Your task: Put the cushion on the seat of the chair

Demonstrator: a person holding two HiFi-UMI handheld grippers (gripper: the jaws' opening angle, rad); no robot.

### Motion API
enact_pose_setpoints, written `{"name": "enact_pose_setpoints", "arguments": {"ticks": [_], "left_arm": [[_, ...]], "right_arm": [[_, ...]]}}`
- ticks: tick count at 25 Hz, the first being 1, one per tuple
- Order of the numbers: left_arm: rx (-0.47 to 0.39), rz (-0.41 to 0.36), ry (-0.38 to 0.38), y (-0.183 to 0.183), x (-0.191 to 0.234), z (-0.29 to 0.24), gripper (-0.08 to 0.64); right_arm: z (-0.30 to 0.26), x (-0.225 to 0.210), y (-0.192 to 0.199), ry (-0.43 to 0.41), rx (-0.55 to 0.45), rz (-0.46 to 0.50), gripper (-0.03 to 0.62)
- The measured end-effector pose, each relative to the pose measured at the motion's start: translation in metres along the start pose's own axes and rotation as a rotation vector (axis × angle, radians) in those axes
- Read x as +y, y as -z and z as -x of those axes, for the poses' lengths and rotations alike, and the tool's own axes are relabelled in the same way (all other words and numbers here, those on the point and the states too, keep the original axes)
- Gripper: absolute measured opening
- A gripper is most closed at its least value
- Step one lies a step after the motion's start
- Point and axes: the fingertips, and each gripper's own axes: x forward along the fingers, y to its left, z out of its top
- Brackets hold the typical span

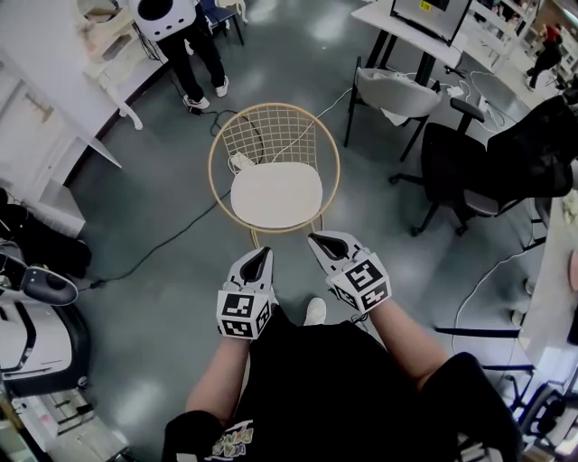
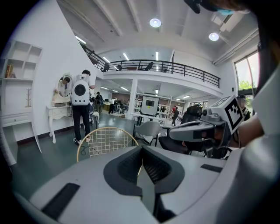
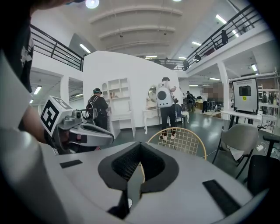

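Observation:
The gold wire chair [image 1: 274, 144] stands on the grey floor straight ahead, and the white cushion [image 1: 276, 196] lies flat on its seat. My left gripper [image 1: 262, 255] and right gripper [image 1: 318, 240] hover side by side just short of the seat's front edge, both shut and holding nothing. In the left gripper view the shut left gripper [image 2: 141, 164] points at the chair's mesh back [image 2: 105, 140], with the right gripper [image 2: 205, 127] beside it. In the right gripper view the right gripper [image 3: 139, 164] faces the chair [image 3: 177, 140], and the left gripper [image 3: 78, 131] shows at the left.
A person with a white backpack [image 1: 176, 36] stands behind the chair near white furniture [image 1: 45, 135]. A grey office chair [image 1: 397, 95] and a black chair [image 1: 461, 176] stand at the right by a desk [image 1: 424, 23]. A cable [image 1: 153, 253] runs across the floor at the left.

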Motion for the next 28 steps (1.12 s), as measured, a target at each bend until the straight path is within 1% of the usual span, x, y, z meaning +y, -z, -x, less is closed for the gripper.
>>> {"name": "enact_pose_setpoints", "arguments": {"ticks": [5,28], "left_arm": [[0.0,0.002,0.003,0.003,-0.005,0.004,0.017],[-0.005,0.002,-0.005,0.006,-0.006,0.014,0.017]], "right_arm": [[0.005,0.002,0.002,0.002,-0.002,-0.005,0.012],[0.004,0.012,0.007,-0.011,-0.002,-0.01,0.012]]}}
